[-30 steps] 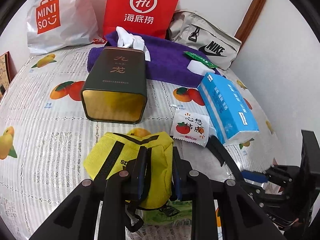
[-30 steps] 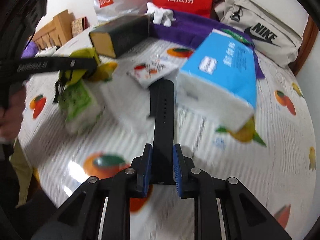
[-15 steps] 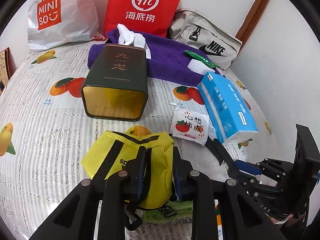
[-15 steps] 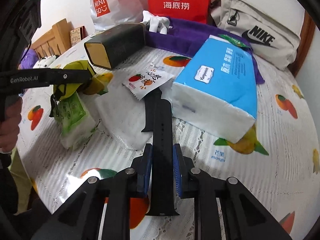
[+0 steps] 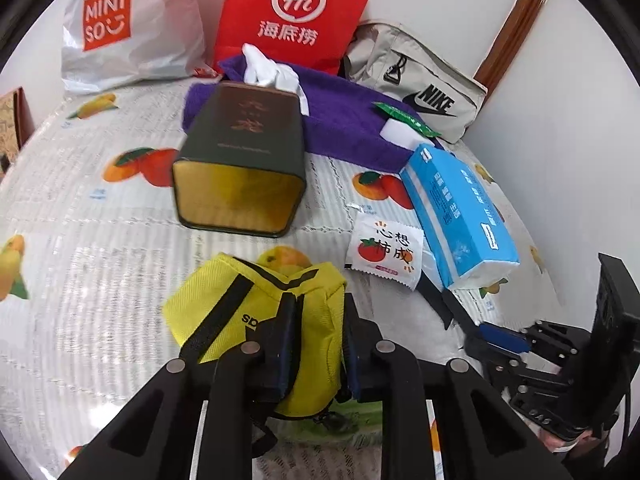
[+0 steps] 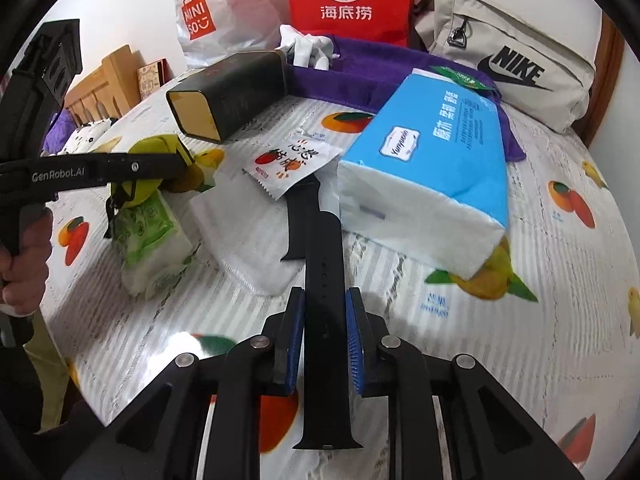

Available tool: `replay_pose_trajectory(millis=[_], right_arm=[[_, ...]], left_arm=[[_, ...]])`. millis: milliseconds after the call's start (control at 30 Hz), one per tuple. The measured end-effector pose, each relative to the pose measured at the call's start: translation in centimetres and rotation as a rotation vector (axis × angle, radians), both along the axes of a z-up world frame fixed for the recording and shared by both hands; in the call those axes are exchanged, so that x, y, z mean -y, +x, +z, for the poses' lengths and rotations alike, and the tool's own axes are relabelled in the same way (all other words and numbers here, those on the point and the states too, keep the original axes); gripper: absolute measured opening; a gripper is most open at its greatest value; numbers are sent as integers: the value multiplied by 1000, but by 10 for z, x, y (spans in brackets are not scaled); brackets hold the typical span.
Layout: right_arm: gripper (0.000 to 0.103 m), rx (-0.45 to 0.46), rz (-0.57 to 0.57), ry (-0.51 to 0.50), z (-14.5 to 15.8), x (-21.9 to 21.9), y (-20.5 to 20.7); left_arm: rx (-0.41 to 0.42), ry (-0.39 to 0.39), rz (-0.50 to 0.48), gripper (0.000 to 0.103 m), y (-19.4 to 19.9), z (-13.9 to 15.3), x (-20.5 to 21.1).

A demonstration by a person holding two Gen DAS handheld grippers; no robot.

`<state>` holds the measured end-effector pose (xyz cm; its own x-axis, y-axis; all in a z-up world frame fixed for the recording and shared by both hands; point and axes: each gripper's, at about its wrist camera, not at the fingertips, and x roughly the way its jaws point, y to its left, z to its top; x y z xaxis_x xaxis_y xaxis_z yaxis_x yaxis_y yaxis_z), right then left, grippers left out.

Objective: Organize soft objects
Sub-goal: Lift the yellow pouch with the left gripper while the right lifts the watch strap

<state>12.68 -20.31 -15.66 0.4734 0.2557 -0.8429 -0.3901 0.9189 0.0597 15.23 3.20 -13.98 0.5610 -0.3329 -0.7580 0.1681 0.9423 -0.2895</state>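
A yellow pouch (image 5: 224, 312) with black straps is between the pads of my left gripper (image 5: 318, 304). The jaws are closing and the pads press on its fabric, low over the bed. Under the pouch lies a green tissue pack (image 6: 148, 232). My right gripper (image 6: 325, 294) is shut on a black strap (image 6: 324, 248). The strap runs forward to a tomato-print sachet (image 6: 292, 160), and its near end sticks out behind the pads. From the left wrist view the right gripper (image 5: 492, 332) is at the lower right, with the strap (image 5: 436, 296) leading from it.
A blue tissue pack (image 6: 432, 152) lies right of the strap. A dark green tin (image 5: 244, 160) lies on its side ahead. Behind are a purple towel (image 5: 344, 120), white gloves (image 5: 268, 68), a Nike bag (image 5: 420, 84), a red bag (image 5: 296, 8) and a Miniso bag (image 5: 120, 28).
The right wrist view has gone from blurred to sharp. The strap now reaches further back between the right pads. The left gripper and the pouch have stayed where they were.
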Motion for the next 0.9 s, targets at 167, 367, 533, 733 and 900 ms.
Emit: replay_pose_trajectory(millis=[167,367,533,733,900], right_arm=[[20,8,-6,-16,6,9,-14],[20,9,-65,-16,7,26,-16],[20,9,-91,-15,9,35,-13],[20,3,-97,12,18,38,-11],[20,17,-87,32,30,36,-12]], left_arm=[[27,29,29,19,-9,9,-12],[40,26,61,17,-17,12,-23],[52,16,74,17,-21,18,-26],[66,15,94,17,-23,27,-27],[67,2,108,17,-22,32,-31]])
